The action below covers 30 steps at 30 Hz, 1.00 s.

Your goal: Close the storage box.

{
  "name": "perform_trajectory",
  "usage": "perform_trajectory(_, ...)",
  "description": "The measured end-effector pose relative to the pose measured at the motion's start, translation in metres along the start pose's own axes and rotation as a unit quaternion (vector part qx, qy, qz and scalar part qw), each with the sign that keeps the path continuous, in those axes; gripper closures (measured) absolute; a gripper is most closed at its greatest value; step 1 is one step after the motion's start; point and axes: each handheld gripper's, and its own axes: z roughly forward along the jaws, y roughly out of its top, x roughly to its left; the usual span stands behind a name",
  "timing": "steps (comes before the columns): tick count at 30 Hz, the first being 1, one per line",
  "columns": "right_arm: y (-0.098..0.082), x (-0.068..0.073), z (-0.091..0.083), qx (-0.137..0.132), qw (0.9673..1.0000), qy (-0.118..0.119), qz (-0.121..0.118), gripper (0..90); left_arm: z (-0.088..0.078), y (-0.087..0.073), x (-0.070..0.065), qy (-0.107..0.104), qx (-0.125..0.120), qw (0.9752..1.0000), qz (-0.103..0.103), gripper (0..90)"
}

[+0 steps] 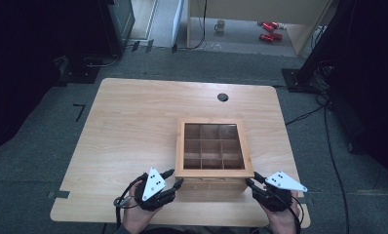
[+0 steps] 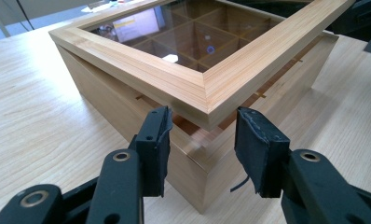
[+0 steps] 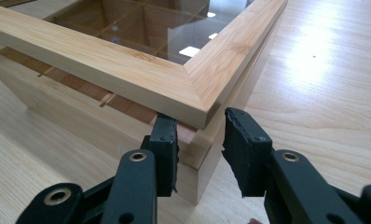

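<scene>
We find no legible text, label, brand, number or sign in any view. The wooden box [image 1: 214,146] and its glass lid [image 2: 183,32] carry no markings we can read. Reflections in the glass are too blurred to make out any characters.

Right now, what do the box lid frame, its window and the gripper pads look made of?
Lid frame: pale wood, likely bamboo, satin finish; fine straight grain and mitred corner joints show. Window: clear glass or acrylic, can't tell which; it reflects lights, and the dividers show through. Left gripper pads: matte black, probably rubber or foam; edges look rough and worn.
</scene>
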Motion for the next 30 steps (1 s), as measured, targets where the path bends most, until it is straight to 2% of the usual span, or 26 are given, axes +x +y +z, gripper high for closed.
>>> perform_trajectory(30, -0.013, 0.0, 0.001, 0.019, 0.9998, -0.001, 0.002, 62.9, 0.003, -0.007, -0.004, -0.001, 0.006, 1.0, 0.002, 55.5)
